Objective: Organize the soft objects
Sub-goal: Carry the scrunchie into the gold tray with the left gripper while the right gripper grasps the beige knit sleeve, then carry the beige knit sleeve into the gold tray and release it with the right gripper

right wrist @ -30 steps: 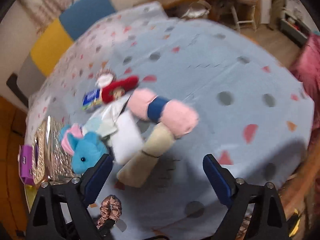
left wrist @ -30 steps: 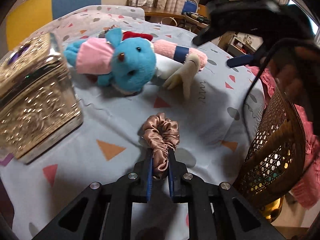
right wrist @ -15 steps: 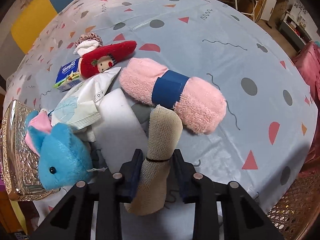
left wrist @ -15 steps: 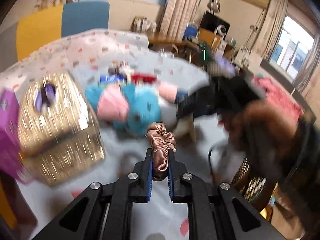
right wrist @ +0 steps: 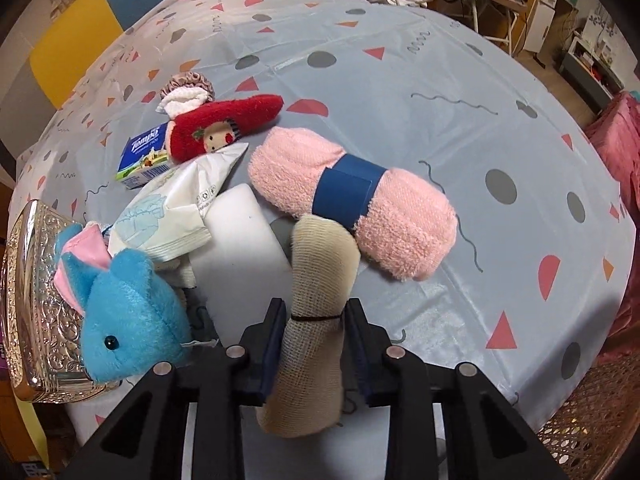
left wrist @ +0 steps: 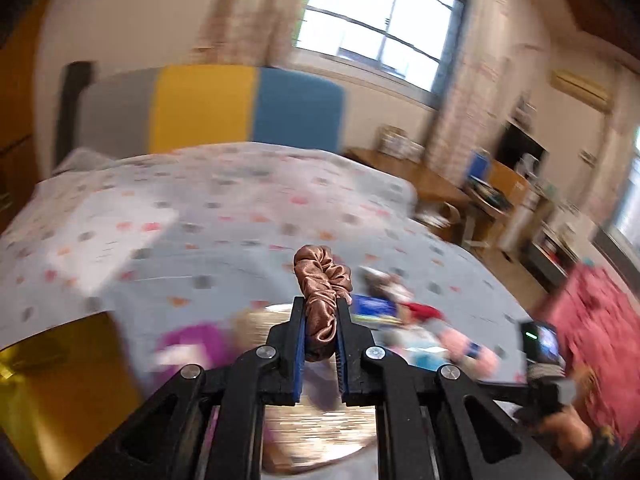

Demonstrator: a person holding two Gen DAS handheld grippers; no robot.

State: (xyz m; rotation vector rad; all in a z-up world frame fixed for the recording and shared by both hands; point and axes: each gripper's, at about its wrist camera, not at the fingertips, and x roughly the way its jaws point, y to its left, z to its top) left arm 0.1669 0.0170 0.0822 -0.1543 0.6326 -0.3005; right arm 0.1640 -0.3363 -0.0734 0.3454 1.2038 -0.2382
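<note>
My left gripper (left wrist: 319, 334) is shut on a brown satin scrunchie (left wrist: 322, 286) and holds it up in the air above the table; that view is blurred. My right gripper (right wrist: 314, 330) is shut on a beige gauze roll (right wrist: 318, 312) tied with a black band, low over the table. Beside it lie a pink rolled towel with a blue band (right wrist: 352, 200), a blue plush bunny (right wrist: 128, 316), a red plush doll (right wrist: 224, 124), a white sponge block (right wrist: 240, 236) and a white wipes pack (right wrist: 176, 204).
An embossed golden box (right wrist: 32, 292) stands at the table's left edge, next to the bunny. A Tempo tissue pack (right wrist: 146, 158) and another scrunchie (right wrist: 186, 82) lie behind the doll. A wicker basket (right wrist: 596, 420) sits beyond the table's right edge.
My left gripper has lifted the scrunchie off the table and swung up and to the left. My right gripper came down and closed on the gauze roll.
</note>
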